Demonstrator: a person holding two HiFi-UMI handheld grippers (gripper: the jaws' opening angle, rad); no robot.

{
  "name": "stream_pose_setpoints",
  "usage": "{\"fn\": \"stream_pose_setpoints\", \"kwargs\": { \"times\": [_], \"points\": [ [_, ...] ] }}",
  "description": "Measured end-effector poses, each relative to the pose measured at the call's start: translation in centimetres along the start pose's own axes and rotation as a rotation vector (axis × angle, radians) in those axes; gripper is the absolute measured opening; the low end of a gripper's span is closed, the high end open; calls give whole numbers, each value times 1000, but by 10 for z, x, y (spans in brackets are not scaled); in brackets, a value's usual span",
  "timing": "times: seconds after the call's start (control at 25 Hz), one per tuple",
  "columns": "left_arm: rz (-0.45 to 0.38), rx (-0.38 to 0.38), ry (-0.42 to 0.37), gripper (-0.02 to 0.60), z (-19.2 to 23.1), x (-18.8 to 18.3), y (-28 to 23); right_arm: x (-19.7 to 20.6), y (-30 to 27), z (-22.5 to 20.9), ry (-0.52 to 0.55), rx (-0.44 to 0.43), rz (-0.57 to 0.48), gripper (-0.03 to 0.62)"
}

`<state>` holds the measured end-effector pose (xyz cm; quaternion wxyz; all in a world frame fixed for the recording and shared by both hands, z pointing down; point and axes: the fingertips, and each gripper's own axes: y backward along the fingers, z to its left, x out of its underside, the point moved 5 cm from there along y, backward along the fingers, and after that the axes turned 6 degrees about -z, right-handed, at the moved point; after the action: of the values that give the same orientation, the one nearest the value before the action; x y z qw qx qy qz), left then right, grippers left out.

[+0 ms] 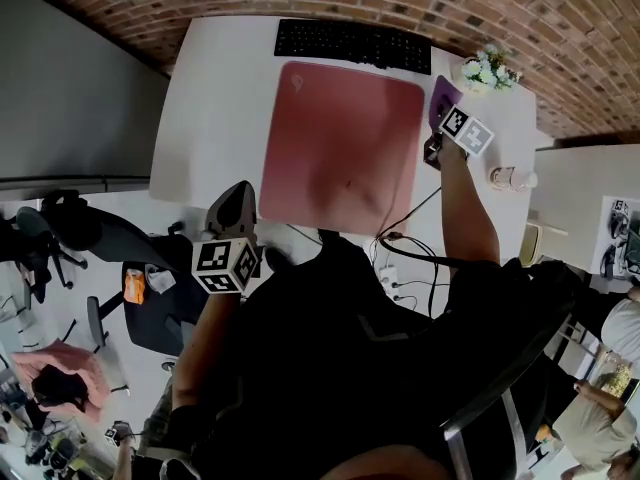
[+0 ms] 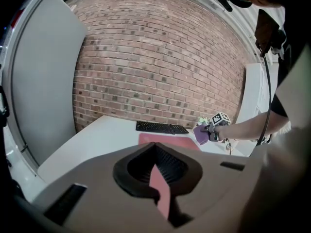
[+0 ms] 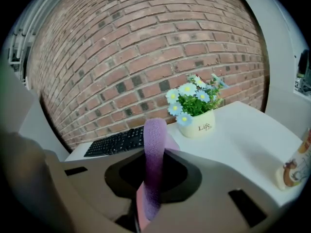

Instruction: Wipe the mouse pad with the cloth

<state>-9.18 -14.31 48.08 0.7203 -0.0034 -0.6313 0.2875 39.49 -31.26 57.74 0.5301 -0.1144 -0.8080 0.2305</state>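
A pink mouse pad (image 1: 340,148) lies in the middle of the white desk (image 1: 215,108), just in front of a black keyboard (image 1: 352,45). My right gripper (image 1: 440,118) hovers over the pad's far right corner, shut on a purple cloth (image 1: 443,96) that stands up folded between its jaws (image 3: 155,149). My left gripper (image 1: 235,206) hangs off the desk's near left edge, jaws together and holding nothing. In the left gripper view the pad (image 2: 170,140), the cloth (image 2: 201,134) and the right gripper (image 2: 214,130) lie ahead.
A pot of flowers (image 1: 488,70) stands at the desk's far right corner, and a small bottle (image 1: 510,178) sits on the right side. Cables (image 1: 405,233) trail off the near edge to a power strip (image 1: 390,278). Office chairs (image 1: 90,233) stand on the left.
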Motion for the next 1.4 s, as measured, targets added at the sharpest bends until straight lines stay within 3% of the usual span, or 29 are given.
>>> {"fn": "stream_pose_setpoints", "kwargs": {
  "times": [0.32,0.96,1.4],
  "points": [
    [14,-51,-3,2,3,2,2,25,-35,-2,49,13,90,60],
    [-3,-201,52,2,28,11,36,72,-83,114,150,-182,218,60],
    [-15,-299,91,2,43,19,67,96,-97,177,181,-255,259,60]
  ]
}}
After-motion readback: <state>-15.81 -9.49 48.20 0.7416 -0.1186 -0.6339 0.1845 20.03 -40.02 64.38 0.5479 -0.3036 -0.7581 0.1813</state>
